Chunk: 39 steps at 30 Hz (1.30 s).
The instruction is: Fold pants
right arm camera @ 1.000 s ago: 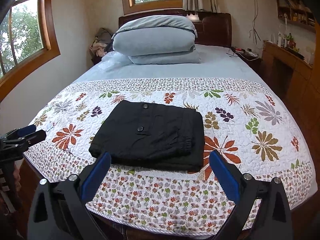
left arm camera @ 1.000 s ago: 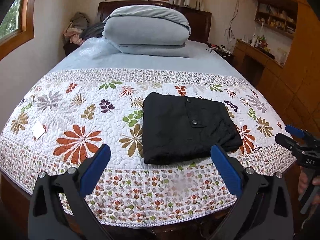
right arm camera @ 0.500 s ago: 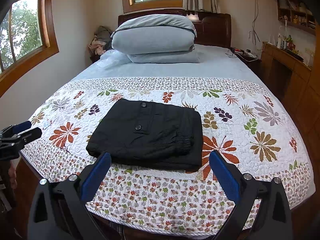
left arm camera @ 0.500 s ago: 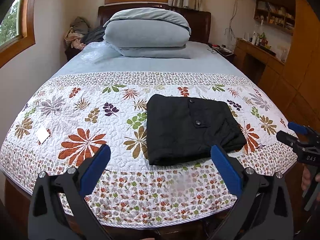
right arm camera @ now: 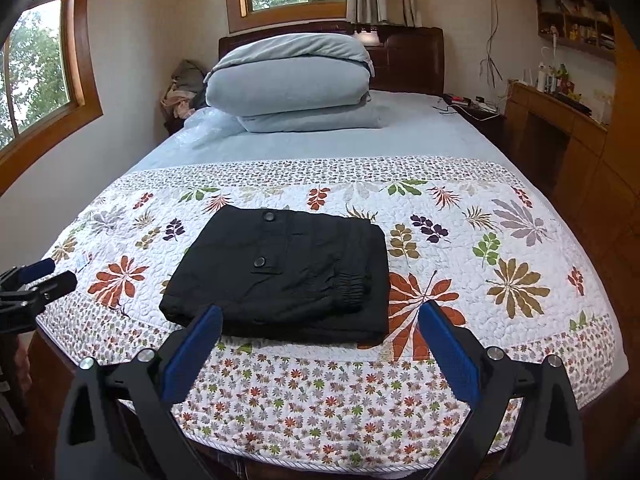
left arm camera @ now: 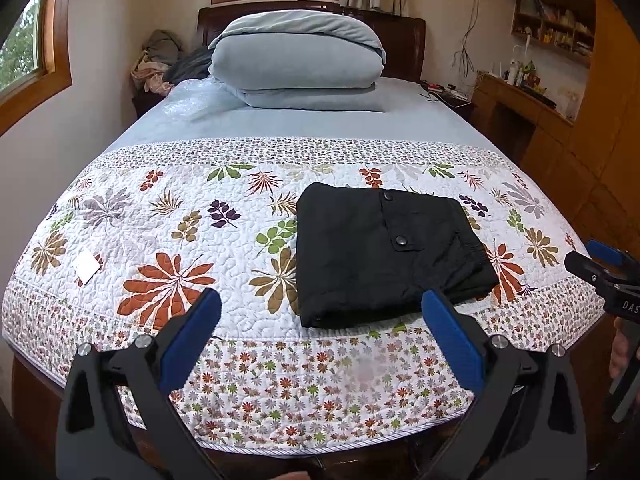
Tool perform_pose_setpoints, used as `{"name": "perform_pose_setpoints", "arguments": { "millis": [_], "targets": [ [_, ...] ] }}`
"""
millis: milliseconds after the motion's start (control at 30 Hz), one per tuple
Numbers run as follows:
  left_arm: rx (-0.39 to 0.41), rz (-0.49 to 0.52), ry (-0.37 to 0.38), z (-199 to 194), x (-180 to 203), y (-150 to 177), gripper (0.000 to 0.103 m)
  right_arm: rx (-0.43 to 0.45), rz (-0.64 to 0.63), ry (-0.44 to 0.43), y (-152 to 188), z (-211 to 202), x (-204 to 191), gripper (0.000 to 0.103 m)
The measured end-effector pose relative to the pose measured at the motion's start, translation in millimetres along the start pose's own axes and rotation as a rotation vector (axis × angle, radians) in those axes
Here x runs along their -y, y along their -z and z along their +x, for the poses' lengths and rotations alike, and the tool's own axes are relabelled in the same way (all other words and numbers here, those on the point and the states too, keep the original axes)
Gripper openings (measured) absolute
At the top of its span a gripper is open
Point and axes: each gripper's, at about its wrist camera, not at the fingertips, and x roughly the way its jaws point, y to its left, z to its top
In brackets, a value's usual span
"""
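The pants (left arm camera: 384, 254) lay as a compact black rectangle on the quilt (left arm camera: 168, 240), near the foot of the bed (right arm camera: 400, 140) and a little right of its middle, so you could reach them from where you stood. The pocket flap with its two snaps faced up, and the elastic cuff sat tucked along the right edge, with a lower layer showing just beneath it; that reads as a fold already finished rather than one in hand.

Your left tool (left arm camera: 320, 332) hovered off the foot of the bed with its jaws spread wide and nothing between them. Your right tool (right arm camera: 320, 336) did likewise, wide and empty, clear of the cloth. Neither touched the pants, which suits a bundle that needs no more holding.

Beyond, the grey duvet (right arm camera: 292, 76) was stacked at the headboard (right arm camera: 404, 60), well apart from your work.
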Motion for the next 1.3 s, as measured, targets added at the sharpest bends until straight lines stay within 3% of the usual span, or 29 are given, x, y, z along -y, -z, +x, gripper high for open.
{"name": "perform_pose_setpoints", "arguments": {
  "millis": [1300],
  "targets": [
    [-0.017,0.001,0.013,3.3,1.4,0.6,0.1,0.003,-0.013,0.008,0.4,-0.4,-1.1,0.1]
  ]
}}
